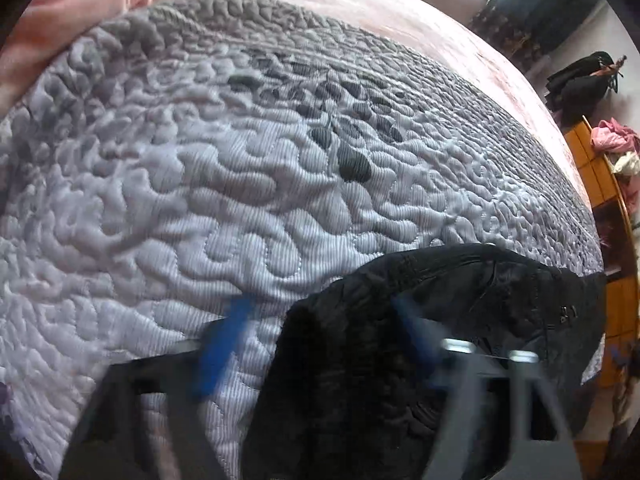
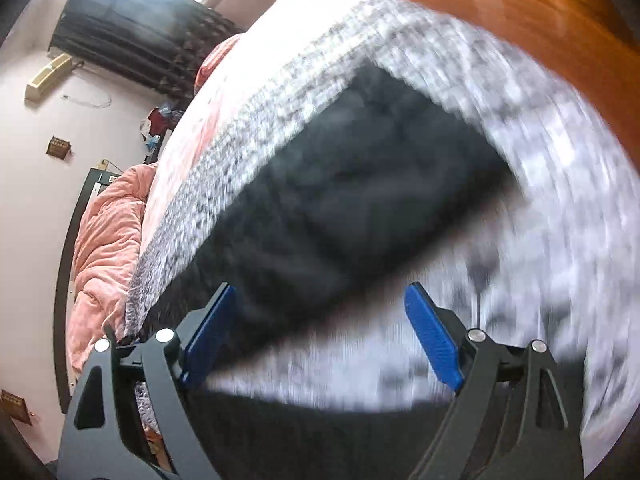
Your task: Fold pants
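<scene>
The black pants lie on a grey quilted bedspread. In the left wrist view they fill the lower right, bunched and dark. My left gripper is open; its blue fingers are blurred, one over the quilt, one over the pants. In the right wrist view the pants lie as a dark folded slab across the quilt. My right gripper is open above their near edge, with nothing between the blue pads.
A pink blanket is heaped at the bed's far side, also in the left wrist view. A wooden shelf with clothes stands beside the bed. Wooden floor lies past the bed edge. Dark curtains hang at the window.
</scene>
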`<state>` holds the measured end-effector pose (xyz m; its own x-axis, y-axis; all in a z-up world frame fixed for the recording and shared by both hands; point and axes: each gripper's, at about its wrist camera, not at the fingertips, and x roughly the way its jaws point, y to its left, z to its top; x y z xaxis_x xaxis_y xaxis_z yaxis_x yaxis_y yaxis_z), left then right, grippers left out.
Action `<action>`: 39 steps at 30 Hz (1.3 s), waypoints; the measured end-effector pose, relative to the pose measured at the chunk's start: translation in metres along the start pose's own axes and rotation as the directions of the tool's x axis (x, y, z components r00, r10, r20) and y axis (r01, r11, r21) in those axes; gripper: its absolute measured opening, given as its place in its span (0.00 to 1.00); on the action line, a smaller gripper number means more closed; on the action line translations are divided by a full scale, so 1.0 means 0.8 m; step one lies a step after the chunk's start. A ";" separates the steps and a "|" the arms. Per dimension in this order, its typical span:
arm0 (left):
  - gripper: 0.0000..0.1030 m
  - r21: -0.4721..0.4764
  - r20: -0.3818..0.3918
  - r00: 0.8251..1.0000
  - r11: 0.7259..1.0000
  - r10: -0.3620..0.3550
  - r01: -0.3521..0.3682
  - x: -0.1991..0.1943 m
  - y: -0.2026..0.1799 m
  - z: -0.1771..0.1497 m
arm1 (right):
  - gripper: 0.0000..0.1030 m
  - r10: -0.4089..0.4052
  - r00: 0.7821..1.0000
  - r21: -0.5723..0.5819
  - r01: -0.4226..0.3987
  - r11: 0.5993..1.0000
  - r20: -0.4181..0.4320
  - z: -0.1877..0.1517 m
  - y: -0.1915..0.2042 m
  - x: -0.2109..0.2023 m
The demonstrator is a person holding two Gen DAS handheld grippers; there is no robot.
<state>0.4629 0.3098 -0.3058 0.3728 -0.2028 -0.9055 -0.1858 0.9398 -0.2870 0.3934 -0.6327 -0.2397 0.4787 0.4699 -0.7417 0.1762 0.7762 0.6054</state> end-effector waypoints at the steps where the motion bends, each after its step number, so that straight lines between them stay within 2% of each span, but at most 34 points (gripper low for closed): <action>1: 0.36 -0.001 0.001 1.000 1.000 -0.016 0.016 -0.002 -0.004 0.000 | 0.85 -0.006 1.000 -0.008 0.006 1.000 0.001 0.017 0.001 0.003; 4: 0.31 0.011 0.007 1.000 1.000 0.009 -0.009 -0.007 -0.013 -0.004 | 0.86 -0.063 0.998 -0.047 0.064 0.997 0.008 0.087 0.003 0.027; 7: 0.29 0.000 0.005 1.000 1.000 0.014 -0.014 -0.004 -0.011 -0.006 | 0.86 -0.120 0.993 -0.087 0.120 0.989 0.008 0.129 -0.006 0.038; 10: 0.27 -0.031 0.003 1.000 1.000 0.001 -0.001 0.001 -0.005 -0.004 | 0.86 -0.176 0.984 -0.113 0.172 0.979 -0.026 0.171 -0.021 0.074; 14: 0.27 -0.049 0.013 1.000 0.999 0.006 -0.006 0.005 -0.006 -0.005 | 0.86 -0.239 0.969 -0.171 0.225 0.959 -0.067 0.204 -0.025 0.126; 18: 0.27 -0.085 0.024 1.000 0.996 -0.001 0.003 0.006 -0.002 -0.006 | 0.85 -0.238 0.966 -0.196 0.215 0.957 -0.104 0.217 -0.033 0.156; 19: 0.26 -0.090 0.027 1.000 0.996 0.009 -0.007 0.006 -0.003 -0.006 | 0.82 -0.232 0.966 -0.202 0.206 0.957 -0.116 0.216 -0.034 0.158; 20: 0.25 -0.099 0.028 0.999 0.995 0.016 -0.013 0.005 -0.004 -0.006 | 0.60 -0.223 0.966 -0.205 0.194 0.959 -0.127 0.216 -0.034 0.157; 21: 0.25 -0.105 0.029 0.999 0.994 0.022 -0.019 0.003 -0.005 -0.006 | 0.30 -0.210 0.967 -0.199 0.179 0.963 -0.147 0.215 -0.034 0.153; 23: 0.22 -0.110 0.028 0.998 0.993 0.056 -0.052 -0.002 -0.011 -0.006 | 0.12 -0.193 0.969 -0.199 0.162 0.967 -0.152 0.212 -0.031 0.140; 26: 0.20 -0.131 0.049 0.996 0.989 0.072 -0.065 -0.014 -0.017 -0.006 | 0.09 -0.172 0.979 -0.229 0.143 0.963 -0.112 0.201 -0.010 0.109; 30: 0.18 -0.144 0.093 0.994 0.989 0.057 -0.043 -0.052 -0.027 -0.005 | 0.08 -0.152 0.988 -0.248 0.140 0.959 -0.032 0.190 0.021 0.052; 34: 0.15 -0.126 0.151 0.988 0.992 0.017 0.003 -0.102 -0.042 -0.010 | 0.06 -0.135 0.990 -0.288 0.140 0.947 0.039 0.164 0.059 -0.026; 39: 0.15 -0.085 0.235 0.970 0.993 -0.055 0.077 -0.178 -0.060 -0.029 | 0.06 -0.137 0.981 -0.313 0.174 0.934 0.134 0.120 0.084 -0.119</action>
<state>0.3976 0.2869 -0.1700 0.5857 -0.1837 -0.7895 -0.2329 0.8947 -0.3810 0.4420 -0.6661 -0.1007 0.5611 0.2979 -0.7723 -0.0216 0.9380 0.3461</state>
